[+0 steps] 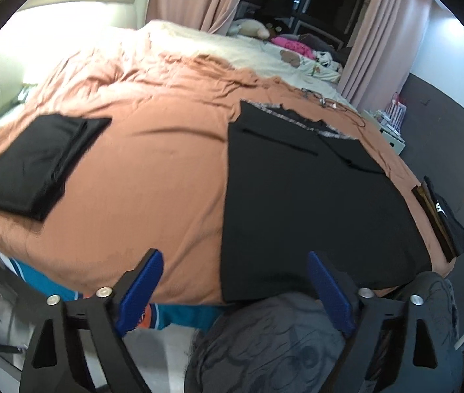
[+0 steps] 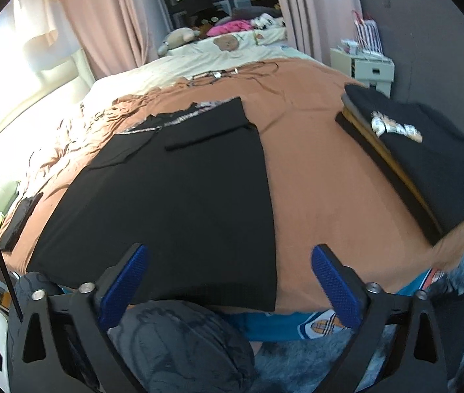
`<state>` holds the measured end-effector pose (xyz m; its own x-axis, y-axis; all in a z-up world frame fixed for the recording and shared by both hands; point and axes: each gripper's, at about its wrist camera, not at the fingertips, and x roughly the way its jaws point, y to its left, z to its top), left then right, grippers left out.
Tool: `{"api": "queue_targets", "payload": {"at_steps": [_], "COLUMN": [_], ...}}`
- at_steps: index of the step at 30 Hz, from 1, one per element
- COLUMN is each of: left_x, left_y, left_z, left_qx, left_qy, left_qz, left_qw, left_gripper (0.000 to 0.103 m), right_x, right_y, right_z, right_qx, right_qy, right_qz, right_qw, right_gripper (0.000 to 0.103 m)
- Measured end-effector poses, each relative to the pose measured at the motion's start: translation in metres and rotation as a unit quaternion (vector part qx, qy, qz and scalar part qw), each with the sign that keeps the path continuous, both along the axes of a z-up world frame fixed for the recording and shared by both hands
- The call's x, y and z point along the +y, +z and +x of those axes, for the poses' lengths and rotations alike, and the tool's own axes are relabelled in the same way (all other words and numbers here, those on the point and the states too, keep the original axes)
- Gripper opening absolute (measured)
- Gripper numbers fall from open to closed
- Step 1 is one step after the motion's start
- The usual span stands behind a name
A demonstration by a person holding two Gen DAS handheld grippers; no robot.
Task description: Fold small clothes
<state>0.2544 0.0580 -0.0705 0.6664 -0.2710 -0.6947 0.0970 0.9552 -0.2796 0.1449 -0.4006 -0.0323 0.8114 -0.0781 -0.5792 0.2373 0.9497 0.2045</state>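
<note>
- On the brown bedspread [image 1: 153, 163], the black garment [image 1: 297, 203] lies spread flat, hem nearest.
- Left gripper [image 1: 235, 291] and right gripper [image 2: 228, 291] gape wide, empty.
- Thin, limp, light cloth; likely best pinched at hem corners.

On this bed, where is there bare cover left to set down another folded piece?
Two bare patches of the brown cover: one between the small folded black piece and the spread black garment; another between that garment and the stack of folded clothes at the right edge. Farther back, cables and rumpled bedding crowd it.
</note>
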Motion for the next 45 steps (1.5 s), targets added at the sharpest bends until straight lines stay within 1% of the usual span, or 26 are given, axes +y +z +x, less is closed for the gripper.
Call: {"api": "queue_targets", "payload": {"at_steps": [1,3,7,9,11,14,19,22,24,26,29,31,32,33,35,39,40,41,43,45], "left_x": [0.004,0.010,0.017,0.020,0.023,0.022,0.012,0.009,0.008,0.008,0.004,0.002,0.001,0.001,-0.001,0.006,0.009,0.009,0.011,0.009], "left_y": [-0.006,-0.016,-0.033,-0.043,-0.052,-0.061,-0.073,-0.080,-0.085,-0.090,-0.096,-0.101,-0.103,-0.104,-0.103,-0.099,-0.097,-0.096,-0.097,-0.100], "left_z": [0.001,0.002,0.005,0.006,0.008,0.010,0.015,0.020,0.023,0.025,0.027,0.028,0.029,0.028,0.027,0.024,0.022,0.023,0.024,0.026], "left_qx": [0.007,0.017,0.031,0.041,0.052,0.058,0.071,0.085,0.096,0.107,0.121,0.128,0.133,0.134,0.132,0.127,0.122,0.121,0.123,0.132], "left_qy": [0.004,0.011,0.017,0.019,0.022,0.018,0.002,-0.001,-0.001,0.002,0.001,0.002,0.002,0.003,0.008,0.030,0.035,0.036,0.035,0.032], "left_qz": [-0.007,-0.020,-0.033,-0.046,-0.067,-0.089,-0.124,-0.135,-0.156,-0.174,-0.192,-0.201,-0.207,-0.205,-0.185,-0.171,-0.168,-0.168,-0.172,-0.161], "left_qw": [0.9999,0.9996,0.9988,0.9979,0.9962,0.9942,0.9897,0.9871,0.9830,0.9789,0.9740,0.9712,0.9694,0.9695,0.9739,0.9765,0.9776,0.9777,0.9767,0.9775], "left_gripper": [0.081,0.072,0.068,0.058,0.057,0.055,0.055,0.048,0.041,0.039,0.034,0.033,0.032,0.030,0.030,0.030,0.030,0.030,0.031,0.032], "right_x": [0.000,-0.001,-0.004,-0.008,-0.016,-0.029,-0.045,-0.053,-0.056,-0.059,-0.064,-0.066,-0.068,-0.070,-0.072,-0.072,-0.070,-0.067,-0.063,-0.061], "right_y": [-0.002,-0.010,-0.026,-0.034,-0.040,-0.047,-0.061,-0.069,-0.076,-0.082,-0.089,-0.093,-0.094,-0.096,-0.096,-0.097,-0.096,-0.095,-0.097,-0.098], "right_z": [0.001,0.005,0.012,0.015,0.017,0.018,0.024,0.030,0.034,0.037,0.044,0.048,0.049,0.050,0.047,0.034,0.031,0.029,0.023,0.019], "right_qx": [0.002,0.009,0.017,0.021,0.019,0.011,0.008,0.011,0.014,0.016,0.017,0.017,0.017,0.017,0.014,0.004,-0.002,-0.007,-0.016,-0.031], "right_qy": [-0.002,-0.003,0.002,0.001,0.002,0.001,-0.003,0.003,0.006,0.011,0.016,0.017,0.016,0.015,0.009,-0.006,-0.004,0.002,0.013,0.023], "right_qz": [0.000,-0.001,0.019,0.032,0.053,0.085,0.116,0.133,0.146,0.162,0.182,0.185,0.185,0.184,0.181,0.189,0.192,0.197,0.204,0.194], "right_qw": [1.000,1.000,1.000,0.999,0.998,0.996,0.993,0.991,0.989,0.987,0.983,0.982,0.982,0.983,0.983,0.982,0.981,0.980,0.979,0.980], "right_gripper": [0.094,0.091,0.087,0.084,0.082,0.081,0.080,0.075,0.072,0.067,0.065,0.065,0.065,0.065,0.065,0.065,0.066,0.069,0.071,0.071]}}
